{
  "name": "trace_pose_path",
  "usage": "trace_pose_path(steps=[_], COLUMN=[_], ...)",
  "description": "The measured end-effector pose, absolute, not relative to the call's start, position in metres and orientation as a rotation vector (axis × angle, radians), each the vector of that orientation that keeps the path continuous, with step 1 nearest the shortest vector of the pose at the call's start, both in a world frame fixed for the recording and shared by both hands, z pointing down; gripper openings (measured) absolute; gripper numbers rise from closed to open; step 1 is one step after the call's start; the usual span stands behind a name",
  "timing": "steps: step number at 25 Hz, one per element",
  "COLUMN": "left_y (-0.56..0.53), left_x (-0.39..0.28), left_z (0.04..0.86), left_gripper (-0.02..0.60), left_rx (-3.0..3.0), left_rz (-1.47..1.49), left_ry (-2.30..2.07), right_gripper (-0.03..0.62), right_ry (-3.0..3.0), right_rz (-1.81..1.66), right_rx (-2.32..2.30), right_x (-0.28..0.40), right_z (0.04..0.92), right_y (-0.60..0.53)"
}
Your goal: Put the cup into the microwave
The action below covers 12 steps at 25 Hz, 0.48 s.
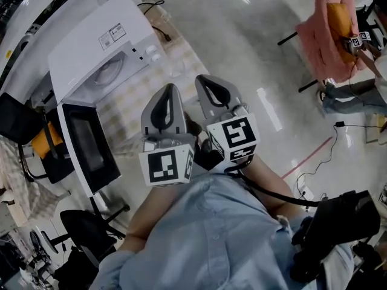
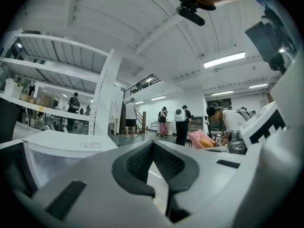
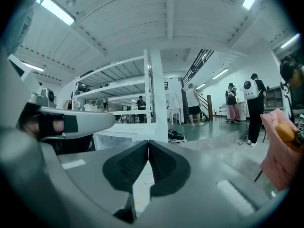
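Head view showed the microwave [image 1: 103, 47] at 10 o'clock on the checked counter [image 1: 130, 110], its door [image 1: 87, 144] hanging open, with the left tool [image 1: 168, 92] and right tool [image 1: 207, 83] side by side at centre. Only each tool's own view showed its jaws pressed together on nothing. The cup was hard to make out: only a faint clear shape [image 1: 176, 71] at 12 o'clock.

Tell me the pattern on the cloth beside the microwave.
Pale checks, beige and white; the tablecloth shows best in the head view.

Large industrial lab hall: tall steel shelving [image 3: 121, 84], polished floor [image 1: 242, 41], ceiling strip lights [image 2: 224, 59]
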<state>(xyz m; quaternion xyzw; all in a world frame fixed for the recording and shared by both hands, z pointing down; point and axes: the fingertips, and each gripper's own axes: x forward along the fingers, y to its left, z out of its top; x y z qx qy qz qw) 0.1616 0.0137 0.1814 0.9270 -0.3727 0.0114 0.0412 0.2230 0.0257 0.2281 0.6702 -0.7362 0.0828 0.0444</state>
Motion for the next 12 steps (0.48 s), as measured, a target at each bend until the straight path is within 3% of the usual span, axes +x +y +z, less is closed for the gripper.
trace_pose_path(steps=[12], left_y=[-0.031], left_x=[0.151], left_z=[0.270], left_gripper=[0.006], left_rx=[2.785], left_rz=[-0.020], left_ry=[-1.280], right_gripper=[0.023], right_ry=[-2.289], right_rz=[0.293], right_rx=[1.944], right_x=[0.218], right_z=[0.330], right_y=[-0.013])
